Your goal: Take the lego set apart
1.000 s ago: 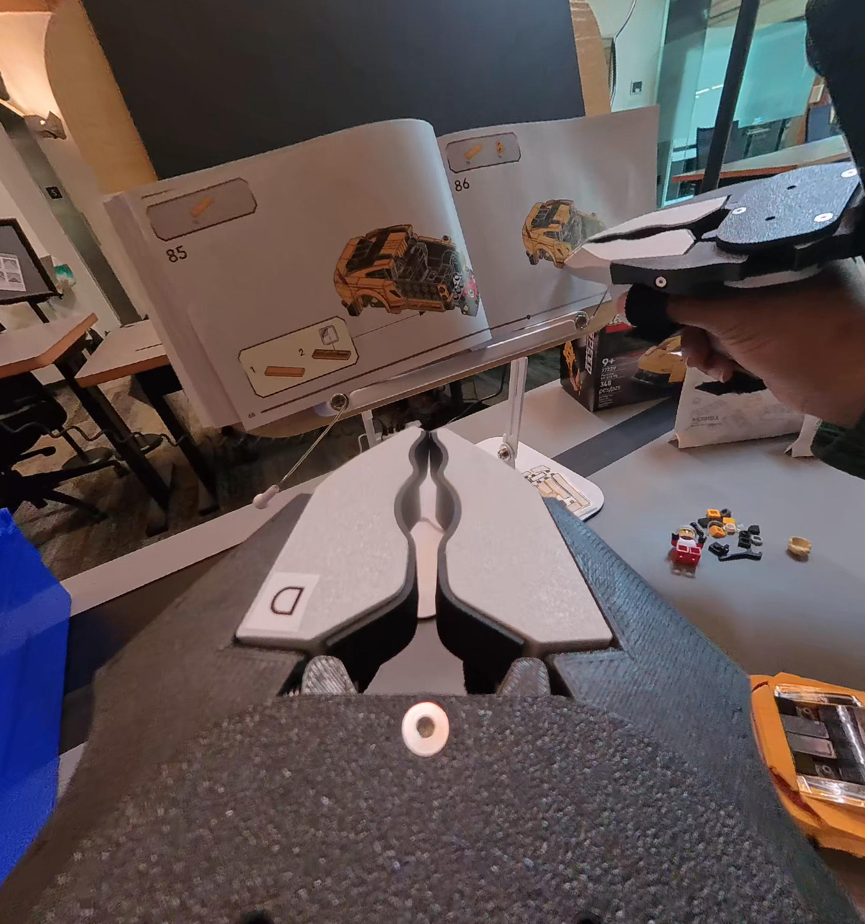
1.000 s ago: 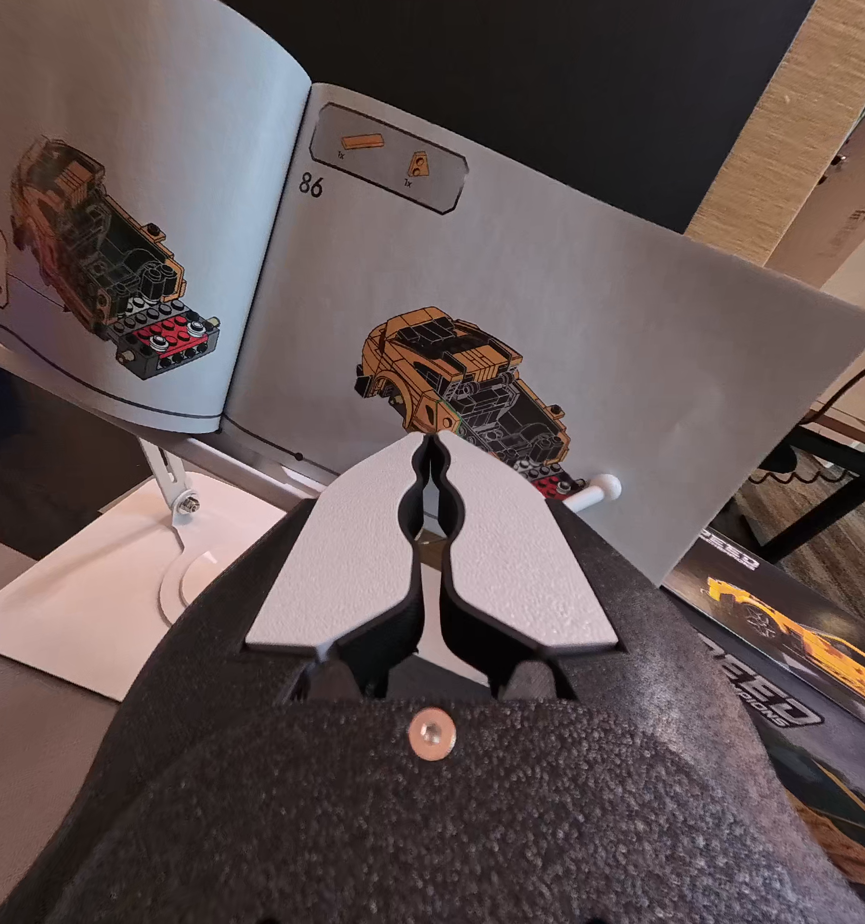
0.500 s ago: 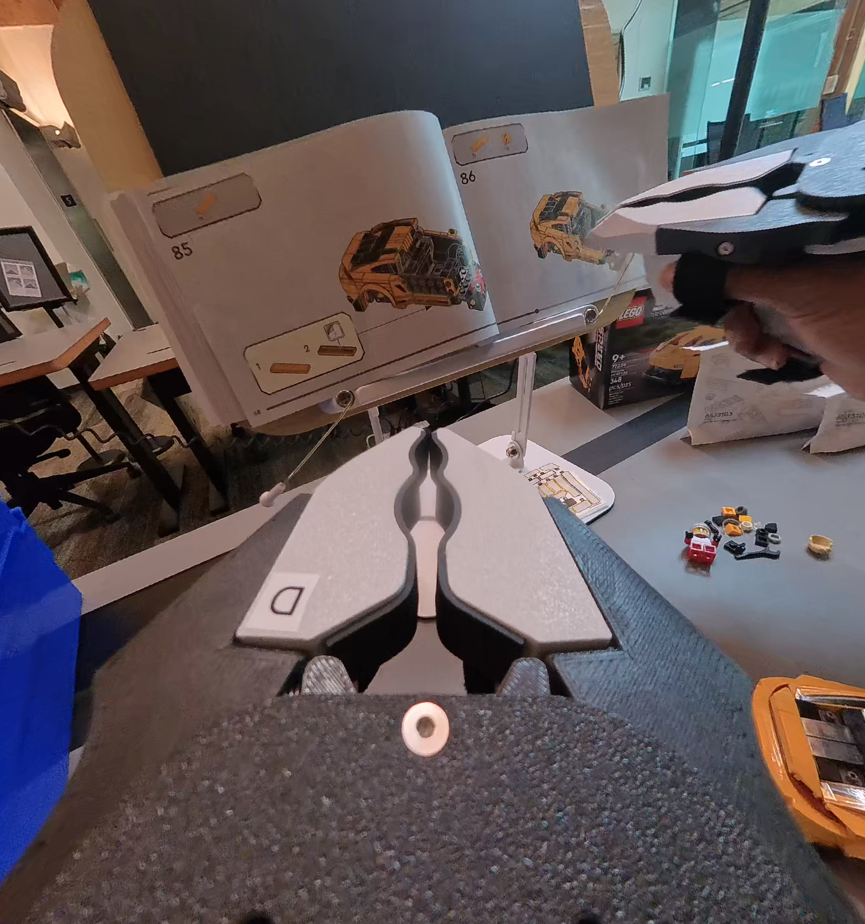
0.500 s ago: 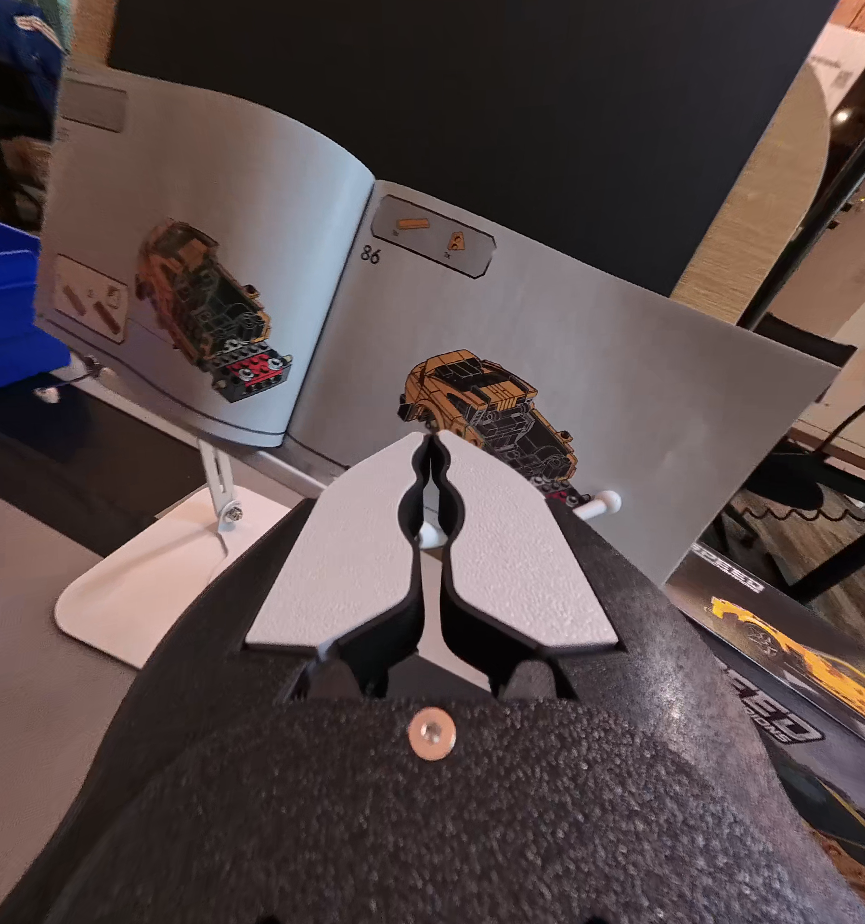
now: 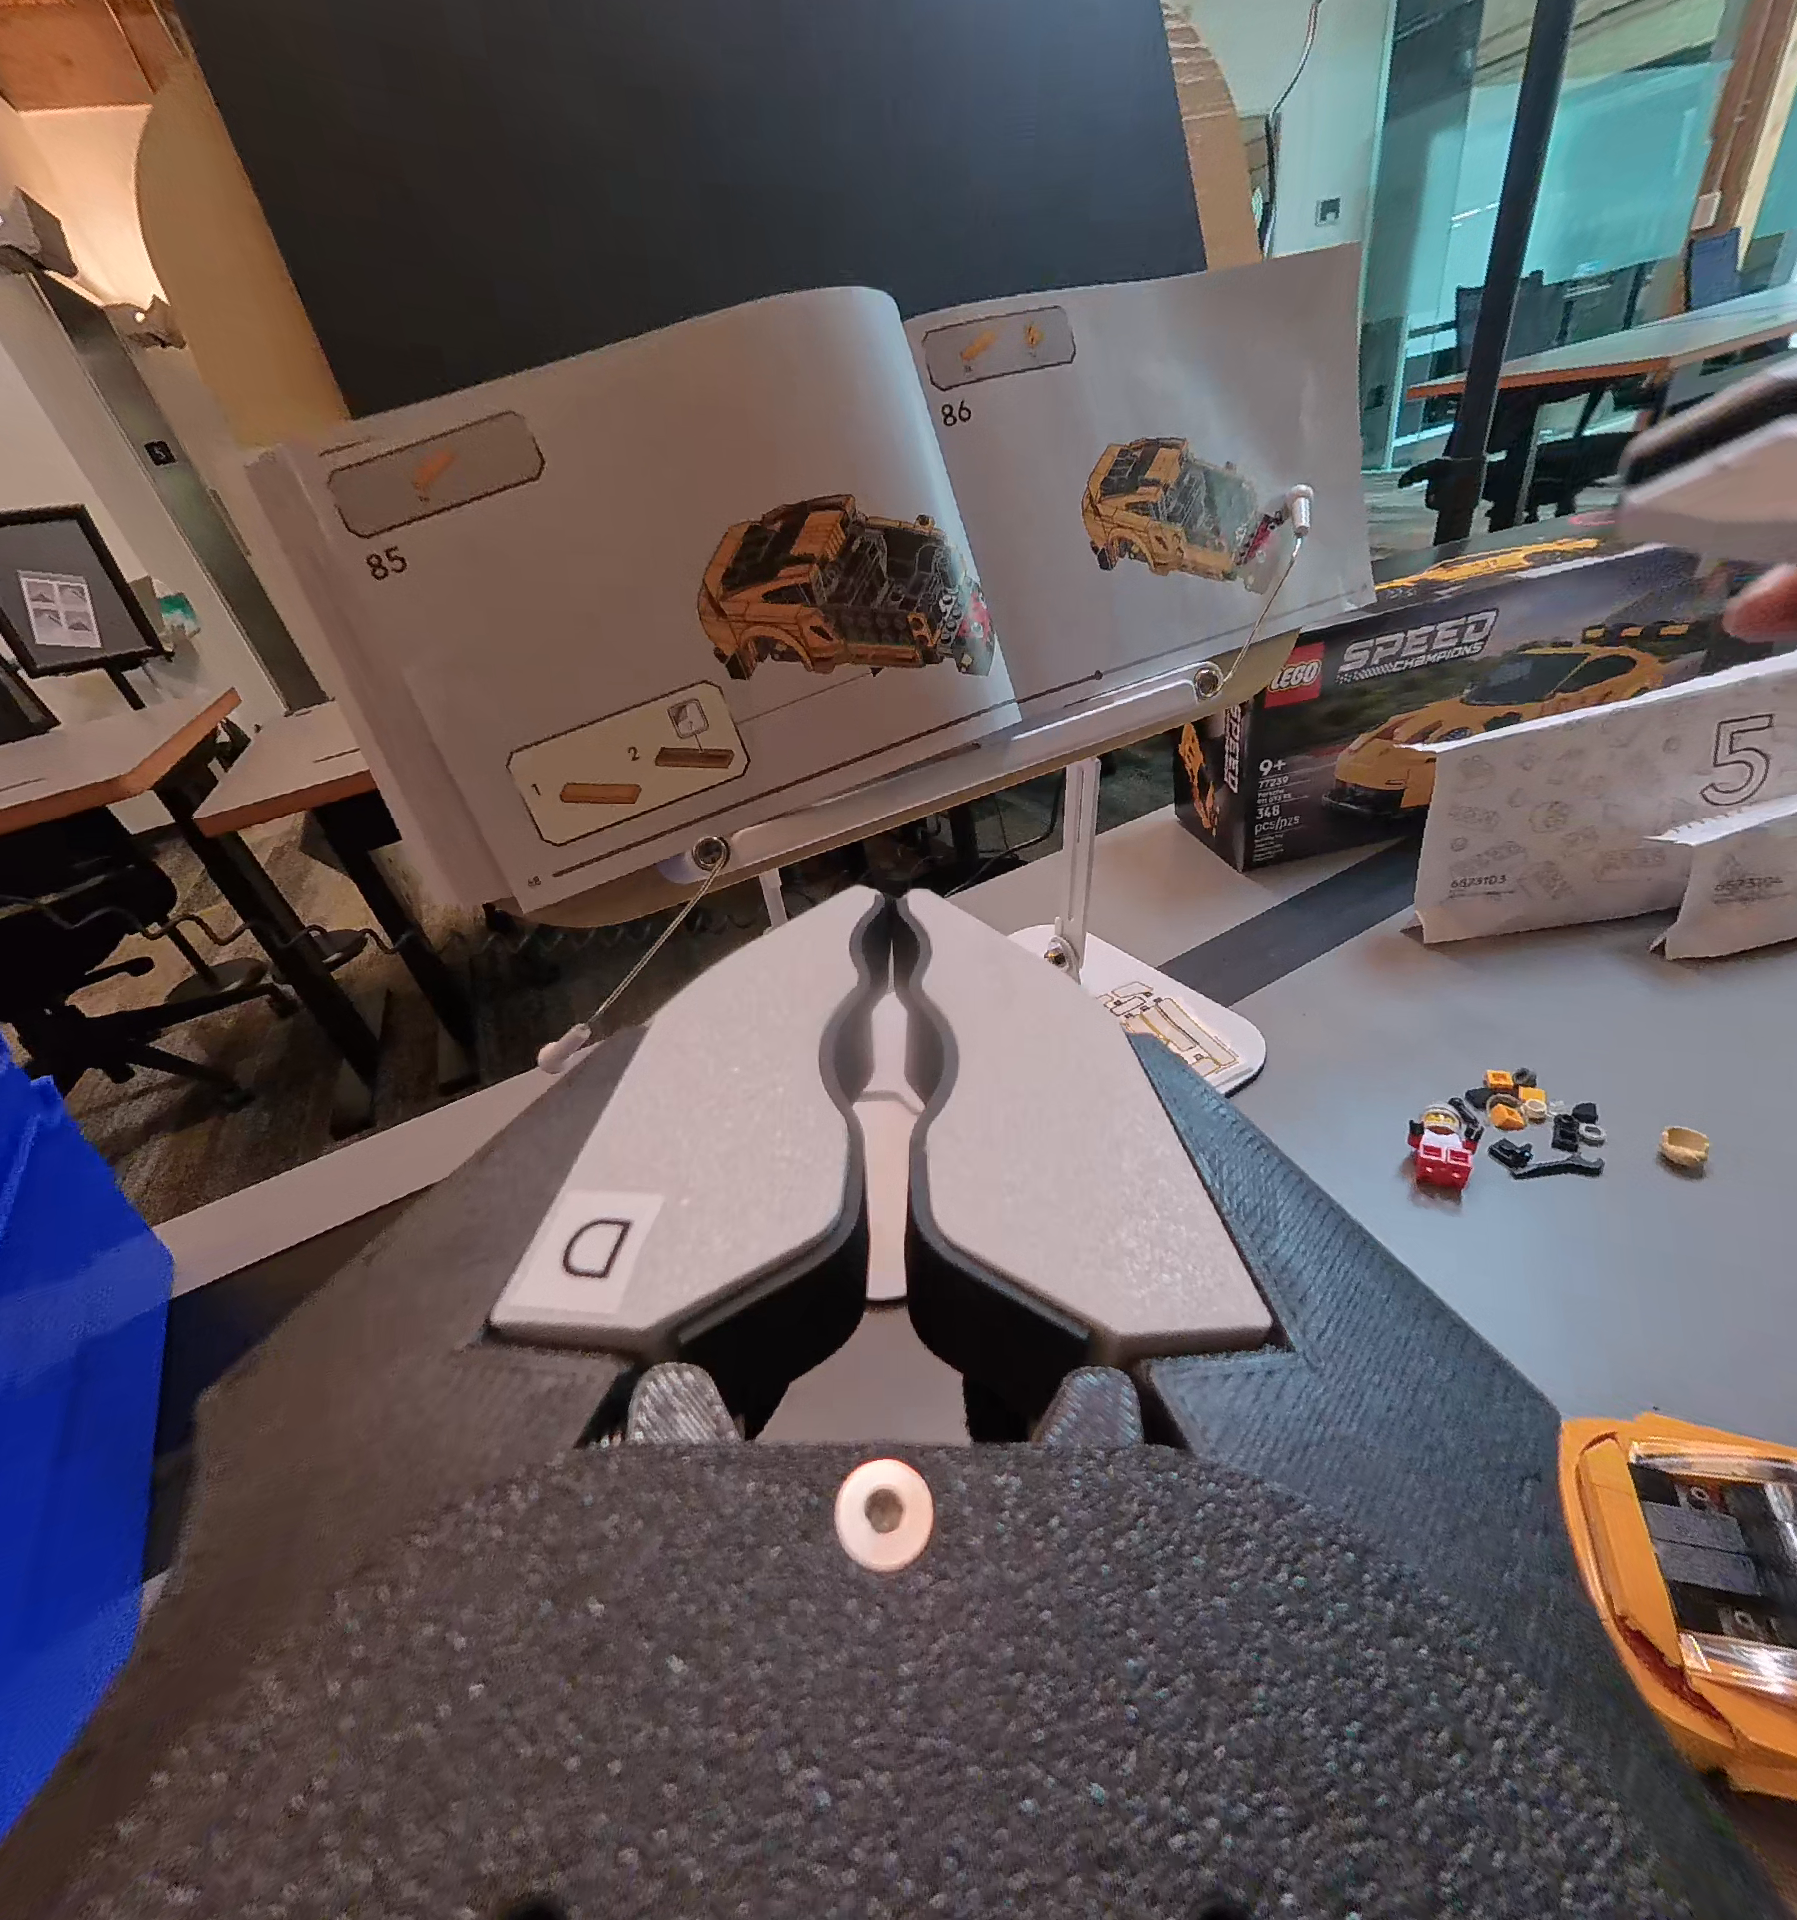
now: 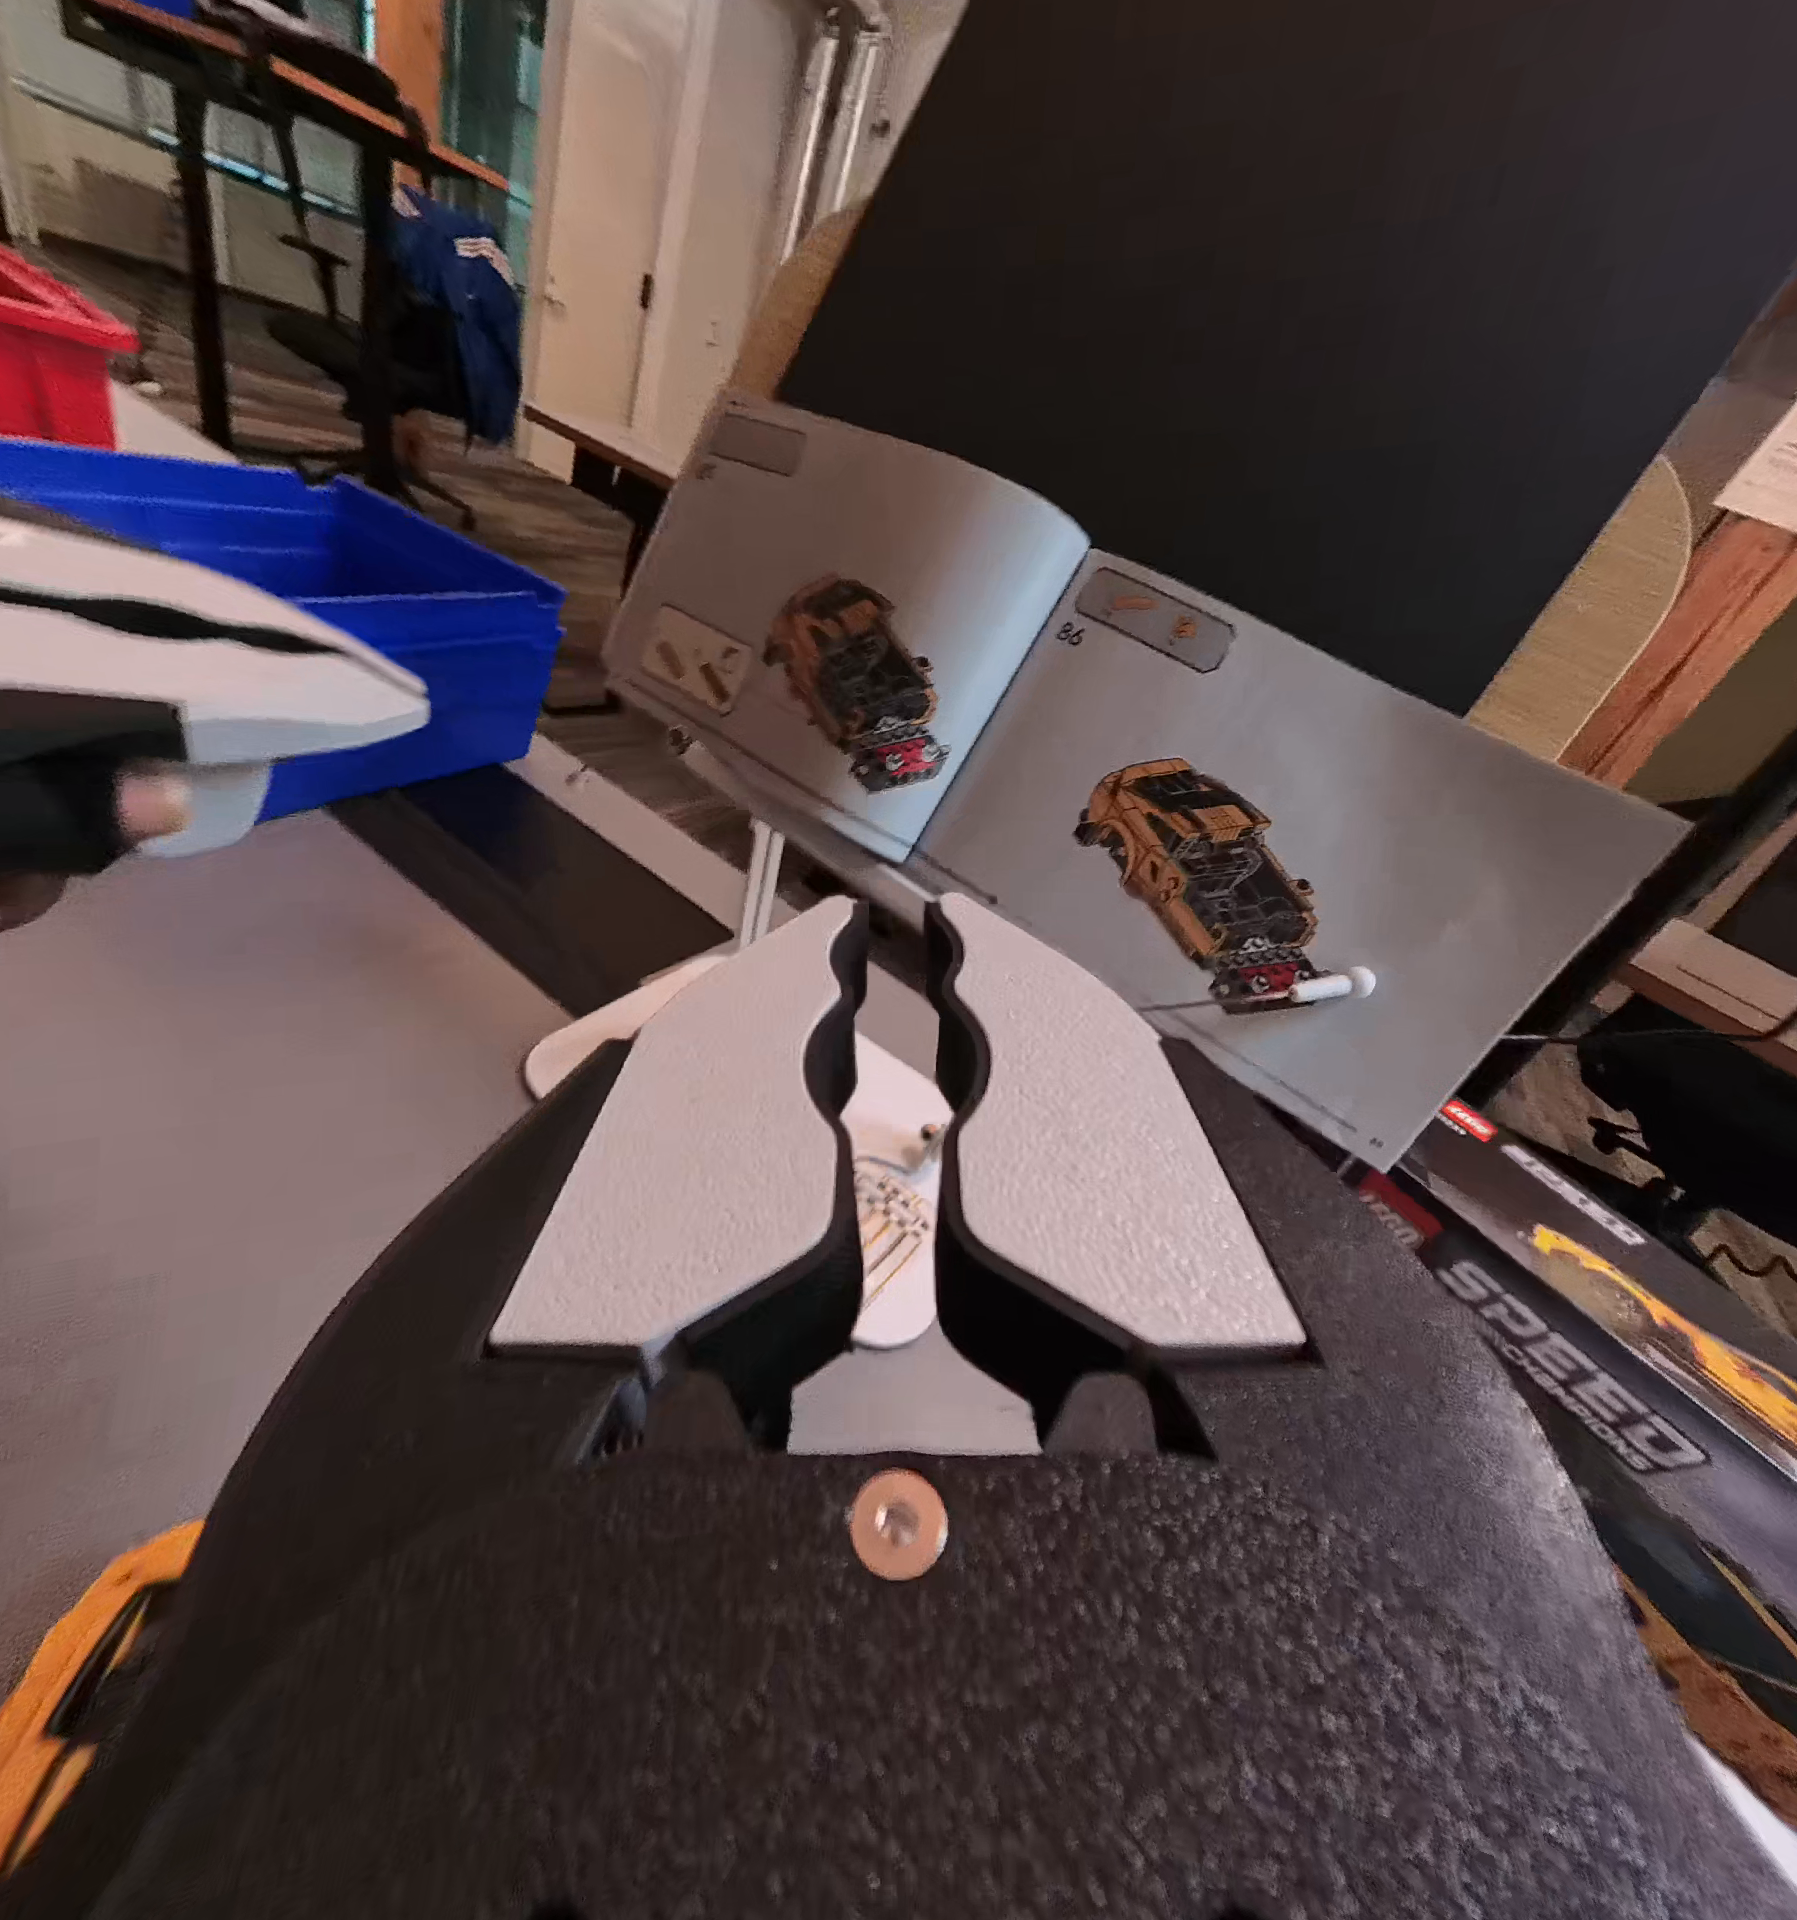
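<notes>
The left gripper (image 5: 889,920) is being held above the grey table (image 5: 1496,1268) with its jaws pressed together and nothing between them. The right gripper (image 6: 892,914) is being held with its jaws slightly spread — a narrow gap is showing between the tips, and nothing is being gripped. The lego car (image 5: 1725,1590), orange with a dark, clear-covered top, is lying on the table at the lower right of the left wrist view, apart from both grippers; in the right wrist view only an orange edge of it is being shown at the lower left. A cluster of small loose pieces (image 5: 1507,1132), including a red minifigure, is lying farther back on the table, with a single tan piece (image 5: 1686,1148) just beside it. The instruction booklet (image 5: 769,582) is being propped open on a white stand (image 6: 769,977), a wire clip being laid across the right-hand page. Behind the stand, the set's box (image 5: 1476,707) and two white numbered paper bags (image 5: 1621,810) are standing on the table. A blue bin (image 6: 385,582) is being shown at the left.
</notes>
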Demonstrator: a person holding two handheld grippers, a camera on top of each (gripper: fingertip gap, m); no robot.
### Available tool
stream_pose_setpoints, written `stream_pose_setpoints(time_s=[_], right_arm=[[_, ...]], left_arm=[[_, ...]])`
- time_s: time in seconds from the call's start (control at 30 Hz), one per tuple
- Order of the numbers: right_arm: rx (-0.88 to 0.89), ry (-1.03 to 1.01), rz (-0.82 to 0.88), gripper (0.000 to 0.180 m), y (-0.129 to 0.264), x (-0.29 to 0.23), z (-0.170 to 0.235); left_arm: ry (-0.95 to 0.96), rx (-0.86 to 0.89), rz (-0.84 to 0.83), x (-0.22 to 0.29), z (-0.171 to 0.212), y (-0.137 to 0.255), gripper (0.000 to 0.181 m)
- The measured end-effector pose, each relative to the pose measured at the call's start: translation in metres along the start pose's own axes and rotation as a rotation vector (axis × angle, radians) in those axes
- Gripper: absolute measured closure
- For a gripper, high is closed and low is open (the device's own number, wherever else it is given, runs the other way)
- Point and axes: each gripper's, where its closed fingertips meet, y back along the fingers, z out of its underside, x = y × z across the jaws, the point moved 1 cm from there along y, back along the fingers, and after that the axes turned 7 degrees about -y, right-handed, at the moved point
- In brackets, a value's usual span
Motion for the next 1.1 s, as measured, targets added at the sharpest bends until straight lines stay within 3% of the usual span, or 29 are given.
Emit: stream_pose_setpoints(time_s=[0.2, 0.33, 0.5, 0.63, 0.9, 1.1], right_arm=[[-0.052, -0.015, -0.032, 0.169, 0.03, -0.021, 0.027], [-0.011, -0.105, -0.019, 0.168, 0.031, -0.028, 0.037], [0.017, -0.032, -0.027, 0.168, 0.032, -0.037, 0.042], [0.128, 0.063, 0.025, 0.174, 0.039, -0.035, 0.028], [0.157, 0.077, 0.016, 0.175, 0.042, -0.034, 0.024], [0.14, 0.068, 0.0, 0.175, 0.041, -0.033, 0.034]], left_arm=[[-0.007, 0.001, -0.001, 0.002, 0.002, -0.001, 0.181], [-0.019, -0.001, 0.0, 0.007, 0.004, -0.002, 0.181], [-0.021, 0.0, -0.001, 0.008, 0.006, -0.007, 0.181], [-0.033, 0.011, -0.029, 0.001, -0.004, -0.026, 0.181], [0.109, 0.076, -0.02, -0.004, -0.026, -0.083, 0.181], [0.135, 0.064, -0.014, 0.001, -0.019, -0.109, 0.181]])
